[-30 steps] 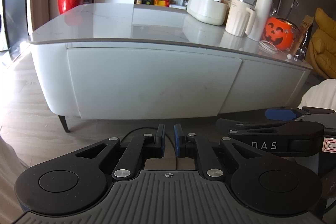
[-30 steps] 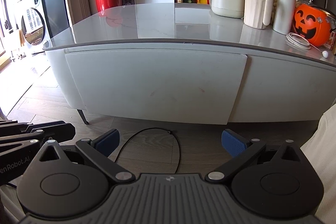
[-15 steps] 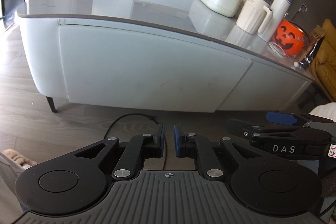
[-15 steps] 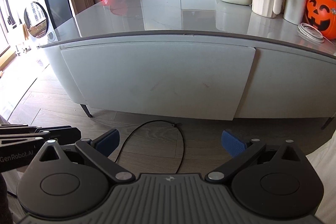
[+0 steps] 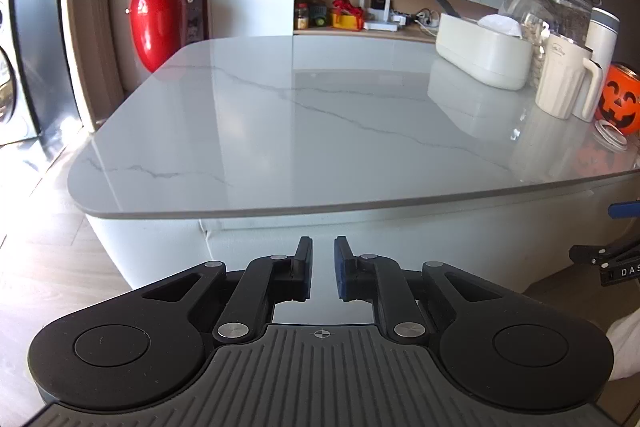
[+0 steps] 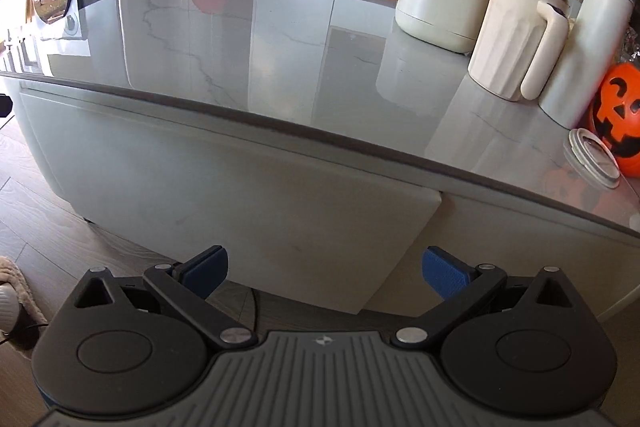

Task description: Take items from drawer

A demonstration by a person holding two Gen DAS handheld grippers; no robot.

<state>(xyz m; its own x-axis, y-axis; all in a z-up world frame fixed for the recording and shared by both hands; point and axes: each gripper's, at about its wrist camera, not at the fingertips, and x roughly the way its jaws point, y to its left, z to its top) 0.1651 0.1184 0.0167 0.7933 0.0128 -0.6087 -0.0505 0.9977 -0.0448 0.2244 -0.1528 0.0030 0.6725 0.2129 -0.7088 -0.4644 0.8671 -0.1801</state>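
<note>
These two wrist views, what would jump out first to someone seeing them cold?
The orange pumpkin bucket at the far right of the glossy marble countertop, beside a cream pitcher. Then the red bin behind the counter's far left corner. Below, the closed drawer front faces the open right gripper.

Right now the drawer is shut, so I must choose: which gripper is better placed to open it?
Right gripper, probably: its jaws are open and face the drawer front. Left gripper is nearly shut.
</note>
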